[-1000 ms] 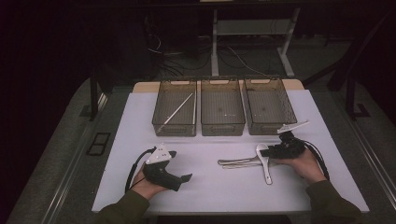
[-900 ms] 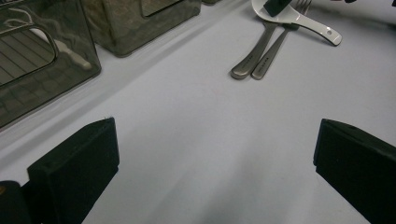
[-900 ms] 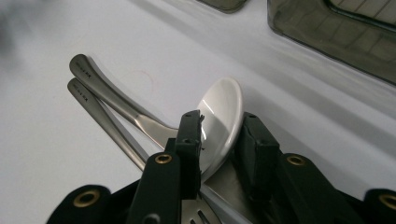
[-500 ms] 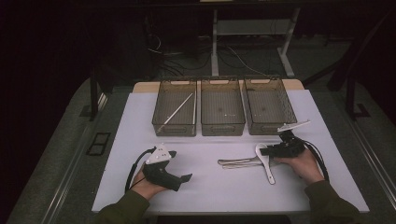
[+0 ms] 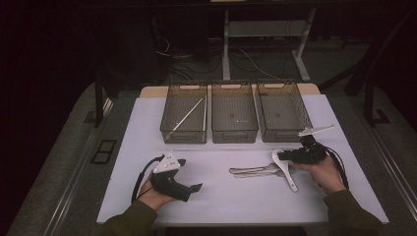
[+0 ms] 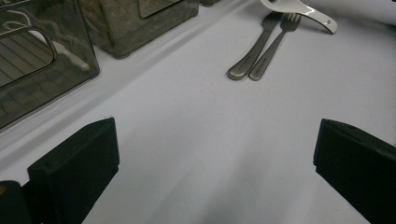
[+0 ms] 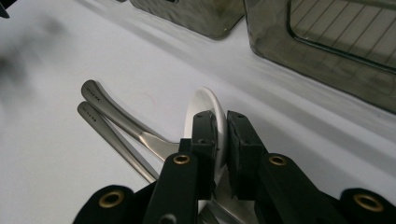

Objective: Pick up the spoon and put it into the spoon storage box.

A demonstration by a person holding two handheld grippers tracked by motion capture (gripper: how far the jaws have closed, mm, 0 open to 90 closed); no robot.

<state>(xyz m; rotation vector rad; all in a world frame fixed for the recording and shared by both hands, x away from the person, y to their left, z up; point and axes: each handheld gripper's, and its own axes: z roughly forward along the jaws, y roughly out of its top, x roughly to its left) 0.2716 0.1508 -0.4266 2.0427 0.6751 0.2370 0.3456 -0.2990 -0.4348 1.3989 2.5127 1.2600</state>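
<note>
Looking along my right gripper (image 7: 221, 140), I see its fingers, just closing, pinch the white ceramic spoon's (image 7: 205, 105) rim, while my left gripper's (image 6: 210, 177) fingers gape wide.

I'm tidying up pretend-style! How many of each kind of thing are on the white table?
Bins: 3
Metal forks: 2
White spoon: 1
White stick in the left bin: 1
Total: 7
</note>
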